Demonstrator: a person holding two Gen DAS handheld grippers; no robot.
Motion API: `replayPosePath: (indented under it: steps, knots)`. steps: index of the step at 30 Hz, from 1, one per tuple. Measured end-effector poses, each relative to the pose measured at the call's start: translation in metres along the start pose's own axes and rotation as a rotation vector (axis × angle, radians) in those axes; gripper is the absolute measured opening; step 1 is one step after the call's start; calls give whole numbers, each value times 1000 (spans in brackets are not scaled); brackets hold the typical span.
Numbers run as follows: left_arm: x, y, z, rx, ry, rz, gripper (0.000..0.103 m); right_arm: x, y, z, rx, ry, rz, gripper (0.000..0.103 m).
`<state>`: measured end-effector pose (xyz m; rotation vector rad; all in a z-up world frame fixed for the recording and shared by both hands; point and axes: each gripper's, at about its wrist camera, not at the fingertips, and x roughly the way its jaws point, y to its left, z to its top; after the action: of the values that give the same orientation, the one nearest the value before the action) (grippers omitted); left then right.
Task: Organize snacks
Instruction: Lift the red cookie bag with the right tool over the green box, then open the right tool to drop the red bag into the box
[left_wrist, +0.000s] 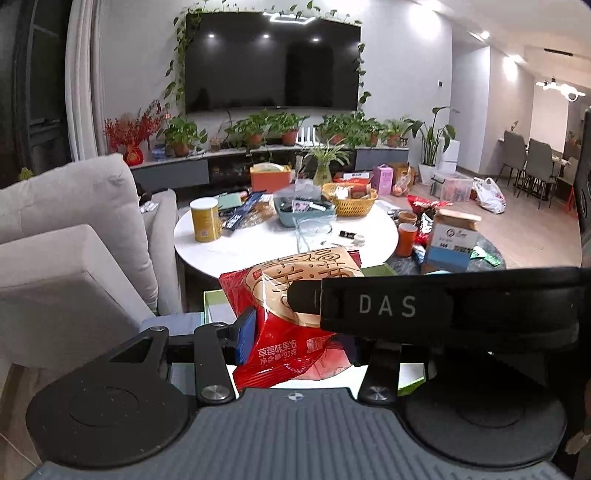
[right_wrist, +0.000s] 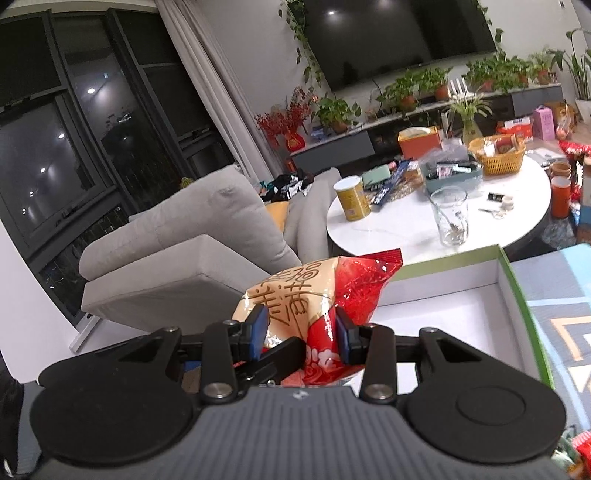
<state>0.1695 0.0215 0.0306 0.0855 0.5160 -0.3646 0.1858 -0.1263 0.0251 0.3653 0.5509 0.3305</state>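
Red-and-gold snack bag (right_wrist: 314, 314) (strawberry jelly, per the print) is off the surface, held by both grippers at once. Right gripper (right_wrist: 301, 332): blue pads narrowed onto the bag's near end, foil crumpled between them, clearly clamped. Left gripper (left_wrist: 295, 332): left pad presses the bag's left edge; its right finger is hidden behind the right gripper's black body, which crosses the left wrist view from the right. Bag fills the gap between the jaws, so I read it as gripped too.

Position: bag hangs just over the near-left corner of the open green-edged box (right_wrist: 513, 288), white inside. The part of the box floor I can see is bare.

Progress, my estimate: early. No snack is visibly sorted into the box yet; this bag is mid-transfer, not yet placed.

Still out, further away: round white worktop (left_wrist: 229, 247) carries a yellow canister (left_wrist: 205, 219), a dark blue packet (left_wrist: 243, 210), a clear glass (right_wrist: 448, 216), a teal tray (left_wrist: 295, 216) and a yellow basket (left_wrist: 349, 199) of packets. More packets and an orange canister (left_wrist: 406, 240) sit to the right of it. Grey sofa (left_wrist: 74, 229) on the left.
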Motion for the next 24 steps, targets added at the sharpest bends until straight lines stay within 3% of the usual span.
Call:
replayPosePath:
  steps: [9, 15, 18, 24]
  knots:
    - [48, 17, -20, -18, 61, 0, 44, 38, -16, -13, 32, 76, -10, 40]
    - [64, 29, -41, -19, 119, 77, 44, 52, -26, -25, 67, 148, -32, 41]
    - [61, 38, -48, -67, 136, 91, 44, 48, -25, -31, 50, 183, -103, 42]
    - [41, 38, -53, -96, 134, 90, 49, 20, -25, -43, 41, 194, -132, 49]
